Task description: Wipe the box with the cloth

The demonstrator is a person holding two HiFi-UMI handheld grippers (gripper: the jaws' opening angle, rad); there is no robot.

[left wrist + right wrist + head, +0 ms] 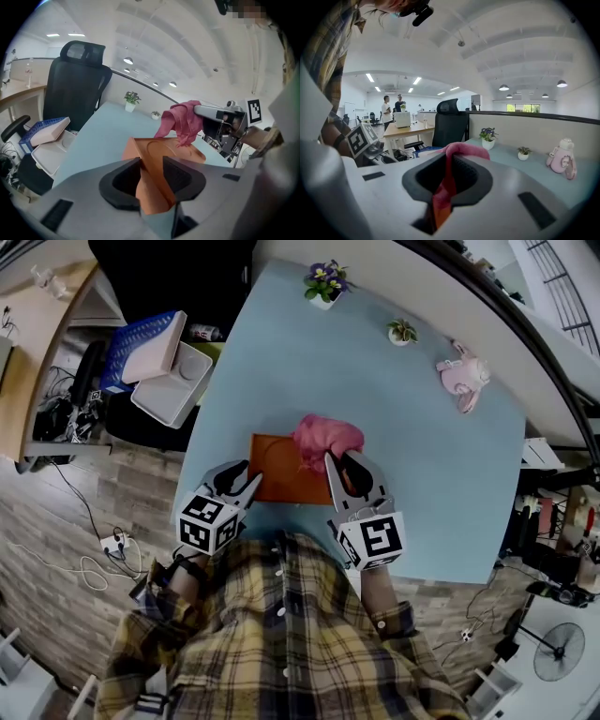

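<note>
Two grippers: right gripper (339, 463) clamps cloth (328, 435) over box (281, 470) far-right part; left gripper (242, 479) (jaws apart) straddles box near-left corner.

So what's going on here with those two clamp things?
A person in a plaid shirt holds a gripper in each hand over a light blue table. The right gripper has a pink cloth pinched in its jaws, bunched over the far right corner of a flat orange box. The left gripper has its jaws astride the box's near edge, apparently to steady it, not clamped yet. Wiping looks about to begin.
</note>
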